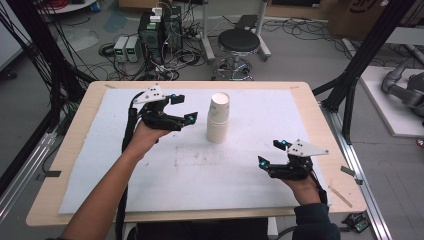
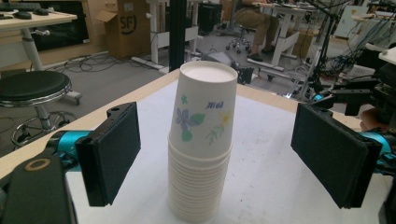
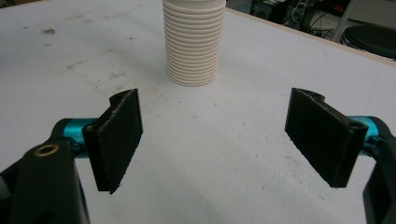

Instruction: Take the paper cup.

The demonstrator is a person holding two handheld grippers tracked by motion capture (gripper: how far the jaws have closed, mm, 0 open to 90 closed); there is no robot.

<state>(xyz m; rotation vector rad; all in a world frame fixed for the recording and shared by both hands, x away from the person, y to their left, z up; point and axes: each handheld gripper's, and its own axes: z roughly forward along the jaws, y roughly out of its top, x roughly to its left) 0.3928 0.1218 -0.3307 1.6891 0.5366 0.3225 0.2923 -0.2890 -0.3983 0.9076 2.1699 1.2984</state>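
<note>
My left gripper (image 1: 181, 109) sits left of the tall upright stack of white paper cups, upside down, flower print on the top one (image 1: 218, 118), jaws spread wide, holding nothing. In the left gripper view the stack (image 2: 201, 154) stands dead centre between my two black pads (image 2: 114, 151), apart from both, long axis vertical, so closing in means a straight push forward toward it. Stack is mid-table on the white felt mat (image 1: 200, 170), slightly toward the far edge. My right gripper (image 1: 272, 153) is lower right on the mat, well apart from the cups, jaws also wide open and empty. In the right gripper view the ribbed lower rims of the stack (image 3: 193, 44) lie ahead and a bit left of centre. Left gripper is clearly the nearer one, I judge it takes the grasp.
</note>
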